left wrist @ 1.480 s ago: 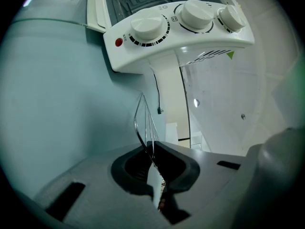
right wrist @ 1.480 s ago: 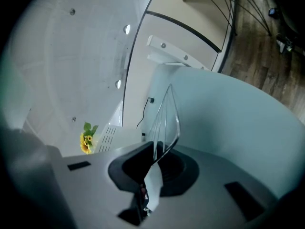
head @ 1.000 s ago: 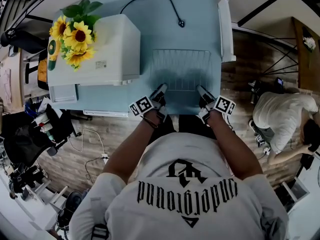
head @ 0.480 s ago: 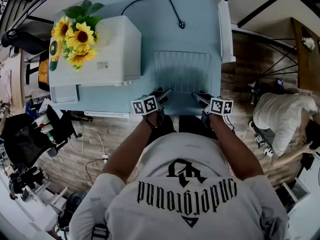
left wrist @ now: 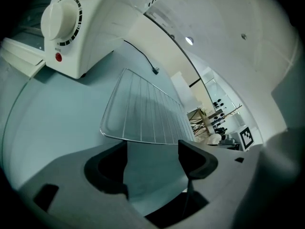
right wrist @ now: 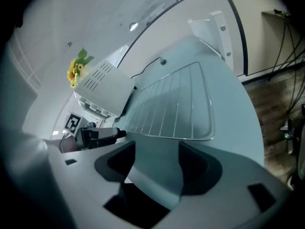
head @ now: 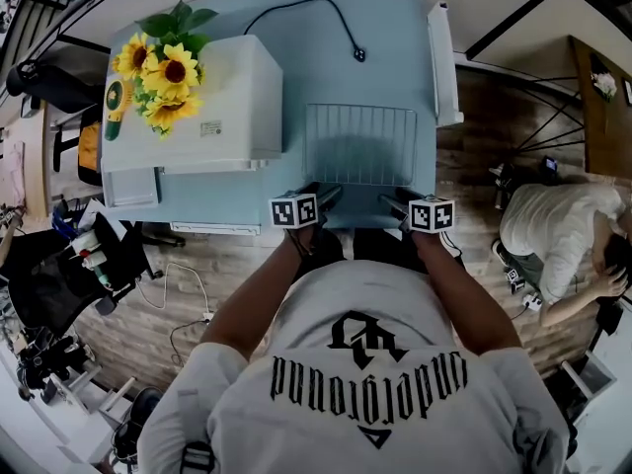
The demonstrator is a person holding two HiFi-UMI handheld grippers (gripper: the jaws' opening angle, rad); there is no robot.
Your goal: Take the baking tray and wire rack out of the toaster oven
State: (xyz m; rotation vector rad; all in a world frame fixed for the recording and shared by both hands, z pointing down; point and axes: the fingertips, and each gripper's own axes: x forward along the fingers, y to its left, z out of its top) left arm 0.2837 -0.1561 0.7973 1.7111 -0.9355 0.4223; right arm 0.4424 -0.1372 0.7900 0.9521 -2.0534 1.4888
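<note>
The wire rack (head: pixel 360 144) lies flat on the light blue table (head: pixel 395 28), just right of the white toaster oven (head: pixel 207 107). My left gripper (head: pixel 329 195) sits a short way off the rack's near left corner and my right gripper (head: pixel 392 201) off its near right corner. Both have just been opening their jaws and stand open with nothing between them. In the left gripper view the gripper (left wrist: pixel 152 149) faces the rack (left wrist: pixel 143 113) and the oven's dial side (left wrist: pixel 95 27). The right gripper (right wrist: pixel 157 154) looks along the rack (right wrist: pixel 171 104). I see no baking tray.
Sunflowers (head: pixel 163 67) stand on top of the oven. A black cable (head: pixel 326 13) trails across the far tabletop. A long white piece (head: pixel 444 62) runs along the table's right edge. Another person (head: pixel 553 235) crouches on the floor at the right.
Both grippers let go of the rack's near edge, drew back toward the table's front and rolled, marker cubes now facing up. Their jaws opened. The rack stays flat on the table.
</note>
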